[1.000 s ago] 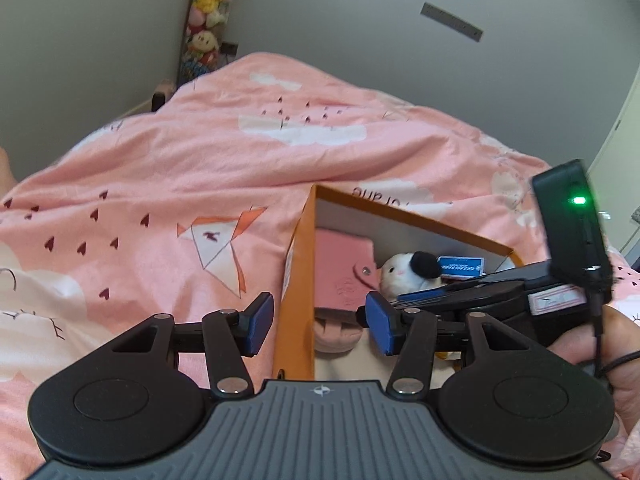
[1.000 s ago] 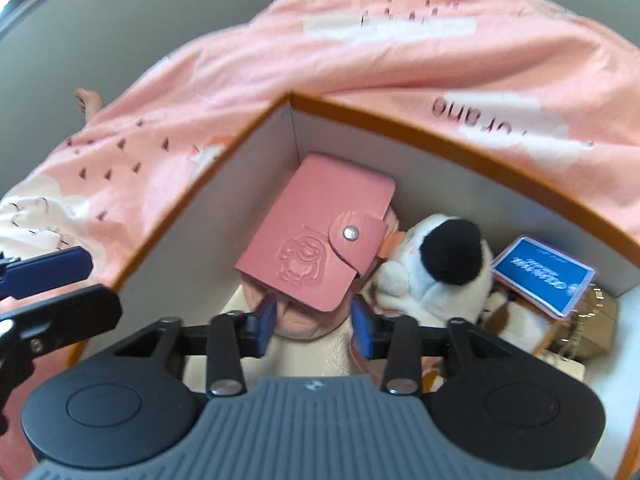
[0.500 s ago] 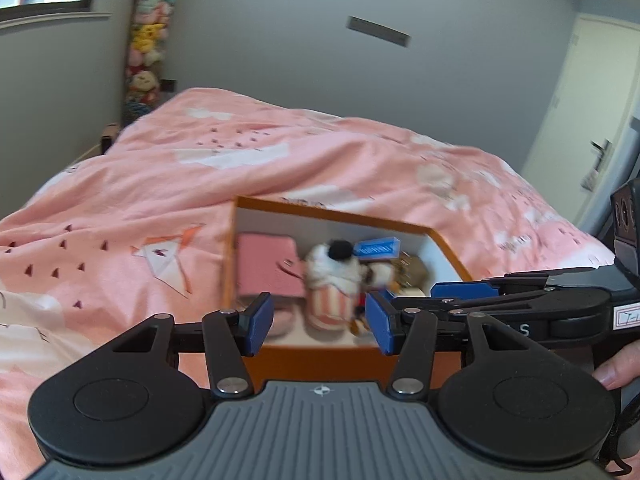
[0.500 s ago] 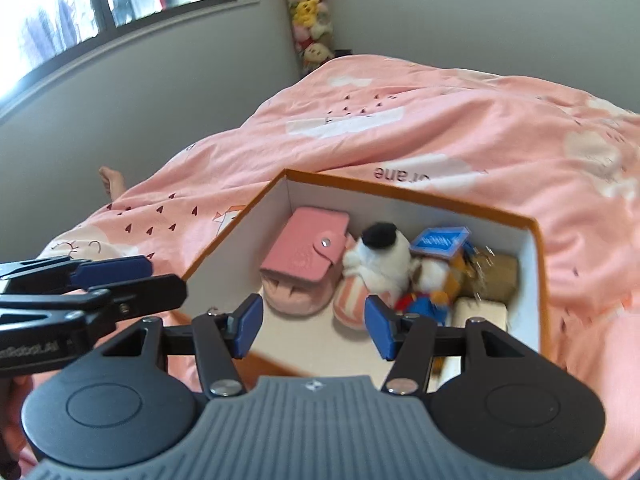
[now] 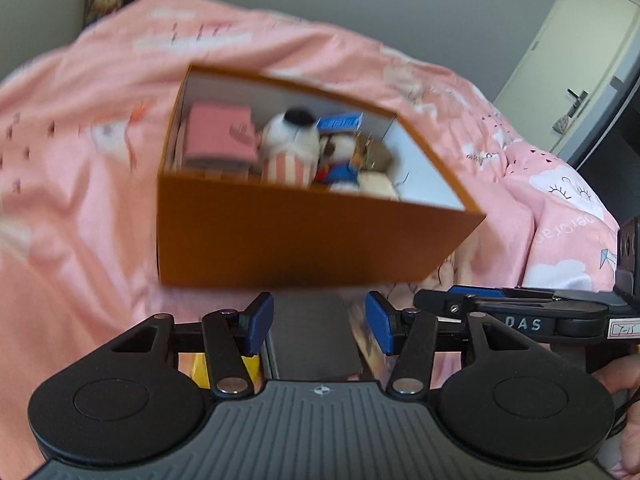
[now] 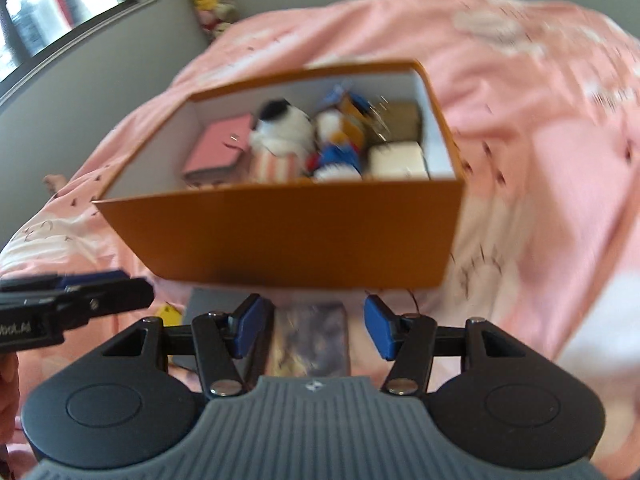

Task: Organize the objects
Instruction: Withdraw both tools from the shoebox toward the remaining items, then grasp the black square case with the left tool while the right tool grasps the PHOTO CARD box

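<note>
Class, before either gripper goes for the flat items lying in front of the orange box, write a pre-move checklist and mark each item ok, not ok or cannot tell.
1. Left gripper empty, fingers apart: ok.
2. Right gripper empty, fingers apart: ok.
3. Dark flat item lies on the bed between the left fingers: ok.
4. Patterned flat item lies between the right fingers: ok.
5. Orange box has free space inside: ok, bare floor near its front.
6. Views sharp enough to judge contact: not ok, blurred.

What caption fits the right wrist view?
Open right gripper above a patterned card, before an orange box of plush toys on a pink duvet.
</note>
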`<state>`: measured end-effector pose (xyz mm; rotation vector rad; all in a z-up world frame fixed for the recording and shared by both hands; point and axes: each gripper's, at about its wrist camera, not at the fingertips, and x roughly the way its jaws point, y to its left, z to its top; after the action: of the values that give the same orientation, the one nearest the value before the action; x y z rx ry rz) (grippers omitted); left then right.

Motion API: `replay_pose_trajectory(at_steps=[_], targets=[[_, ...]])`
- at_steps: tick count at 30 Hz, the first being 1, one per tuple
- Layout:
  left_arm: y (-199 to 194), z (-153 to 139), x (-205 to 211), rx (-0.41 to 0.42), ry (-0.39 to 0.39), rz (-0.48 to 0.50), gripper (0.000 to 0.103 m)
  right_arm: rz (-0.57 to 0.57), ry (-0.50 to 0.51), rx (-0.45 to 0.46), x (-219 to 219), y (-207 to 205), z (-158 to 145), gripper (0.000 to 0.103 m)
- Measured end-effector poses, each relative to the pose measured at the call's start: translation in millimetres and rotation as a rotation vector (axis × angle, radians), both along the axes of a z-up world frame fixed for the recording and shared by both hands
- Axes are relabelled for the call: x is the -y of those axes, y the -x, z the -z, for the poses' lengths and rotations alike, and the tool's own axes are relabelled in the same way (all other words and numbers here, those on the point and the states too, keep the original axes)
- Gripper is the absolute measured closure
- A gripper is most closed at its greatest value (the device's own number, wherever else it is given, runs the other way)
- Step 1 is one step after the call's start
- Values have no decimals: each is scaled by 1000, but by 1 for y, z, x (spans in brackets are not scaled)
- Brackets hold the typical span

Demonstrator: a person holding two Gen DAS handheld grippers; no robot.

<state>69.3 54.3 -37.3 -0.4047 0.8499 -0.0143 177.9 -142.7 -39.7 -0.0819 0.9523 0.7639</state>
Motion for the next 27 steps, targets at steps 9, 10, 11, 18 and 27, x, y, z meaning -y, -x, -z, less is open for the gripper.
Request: replay_pose_trajectory(at_steps=[9,10,11,18,27], targets=[[4,23,-6,-76,56,-9,43,6,21,-98,2,-1,23,44],[3,24,-5,-79,50,-4,42,5,21,-112,2,-2,26,44],[0,25,-3,-88,47,0,40,3,21,-126,2,-3,29,44],[-14,41,-3,-136,53,-39,30,-27,42,-169,-4,-5,44,44],[-37,62,-12,-184,123,-57,30,-22,53,-247,-5,-18,66,42]])
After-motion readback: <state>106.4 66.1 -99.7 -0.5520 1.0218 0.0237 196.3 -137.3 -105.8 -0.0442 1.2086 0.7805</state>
